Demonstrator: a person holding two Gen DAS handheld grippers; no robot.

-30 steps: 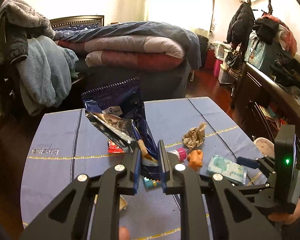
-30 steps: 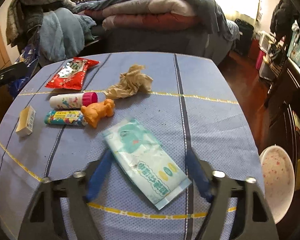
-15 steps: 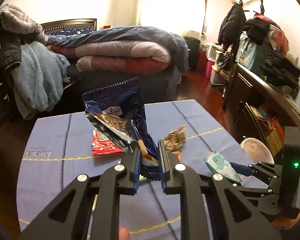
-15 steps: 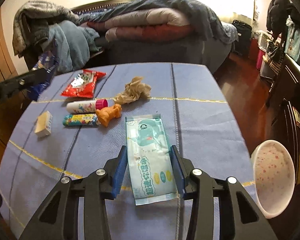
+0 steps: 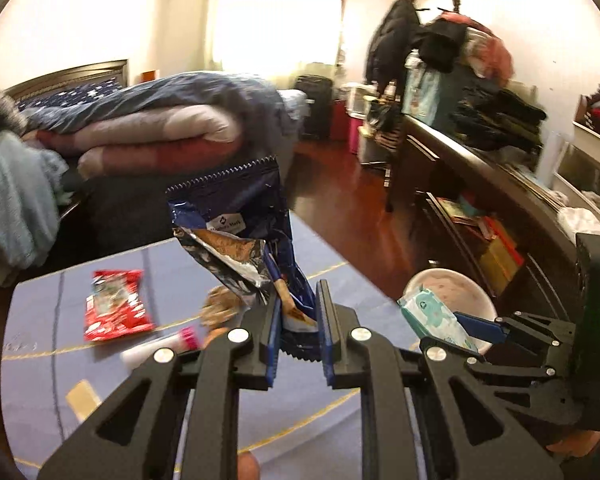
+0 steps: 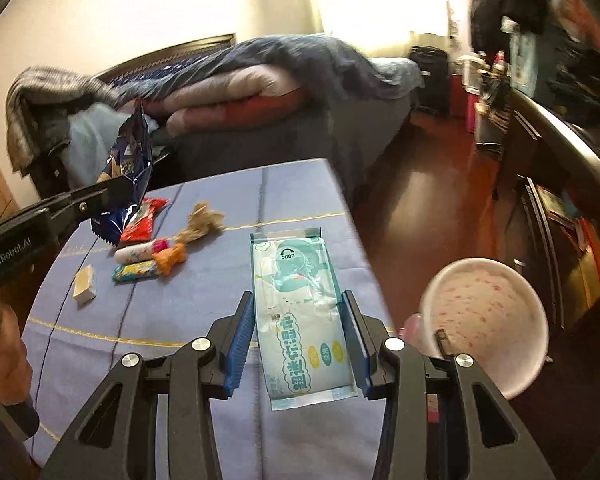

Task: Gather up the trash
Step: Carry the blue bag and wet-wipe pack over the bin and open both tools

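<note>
Right wrist view: the right gripper (image 6: 298, 336) has its jaws clamped on the pale green wet-wipe packet (image 6: 300, 316) at frame centre, lifted beside the pink speckled round bin (image 6: 486, 320) at lower right. The left gripper (image 5: 297, 334) pinches a crumpled dark blue foil snack bag (image 5: 248, 236). We're mid-carry, I'd say; next, swing the packet over the bin and release.

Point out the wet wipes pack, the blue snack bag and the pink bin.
wet wipes pack (image 6: 300, 312), right wrist view, middle of its printed face.
blue snack bag (image 5: 236, 200), left wrist view, upper blue panel.
pink bin (image 6: 488, 312), right wrist view, inside wall.
</note>
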